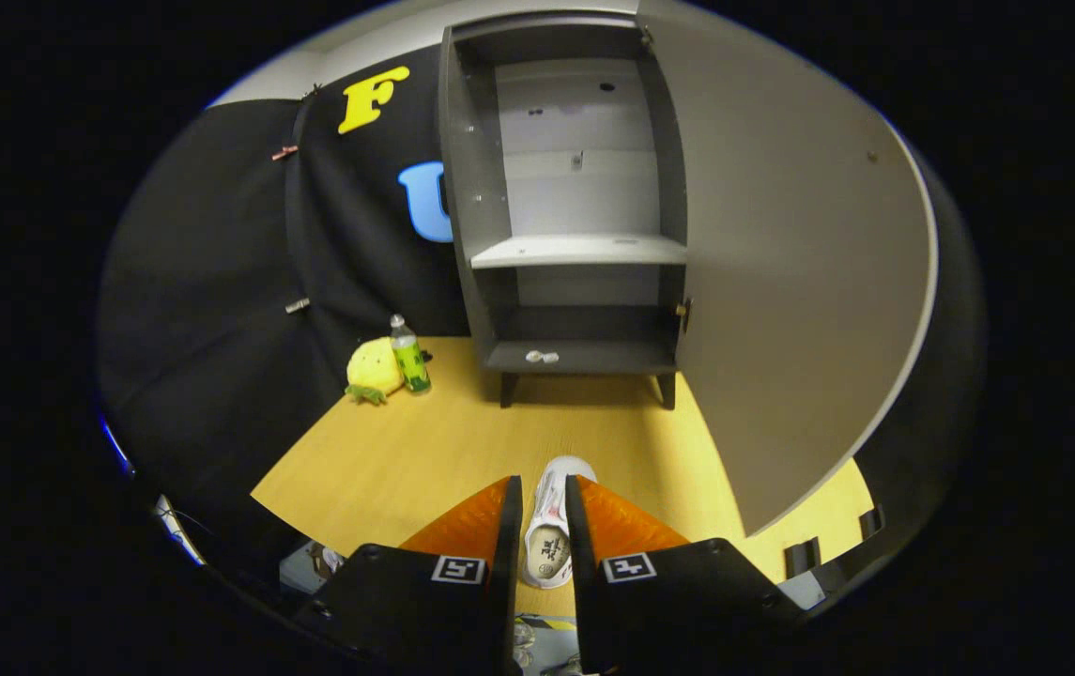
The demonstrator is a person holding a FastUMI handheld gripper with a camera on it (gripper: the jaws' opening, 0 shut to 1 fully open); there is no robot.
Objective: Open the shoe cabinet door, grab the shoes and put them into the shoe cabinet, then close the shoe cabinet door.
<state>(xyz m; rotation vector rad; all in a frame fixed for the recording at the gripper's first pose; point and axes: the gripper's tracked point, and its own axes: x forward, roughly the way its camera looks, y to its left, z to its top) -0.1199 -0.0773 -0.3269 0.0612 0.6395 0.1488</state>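
Gripper point(543, 526) clamped on shoe point(551, 526), light and soft-sided, best held mid-body; cabinet point(476, 188) far ahead, door point(781, 282) open.

gripper point(543, 493) | pointing forward and slightly down | two fingers near parallel, narrow gap | both fingers point(507, 526) pressing the sides of a white shoe point(551, 526) | shoe toe sticking out just ahead of the fingertips

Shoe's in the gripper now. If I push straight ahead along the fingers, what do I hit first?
Likely the shoe cabinet: the gripper, shut on the shoe, points across bare floor at its bottom shelf. The open door stands right of that line. Depth uncertain.
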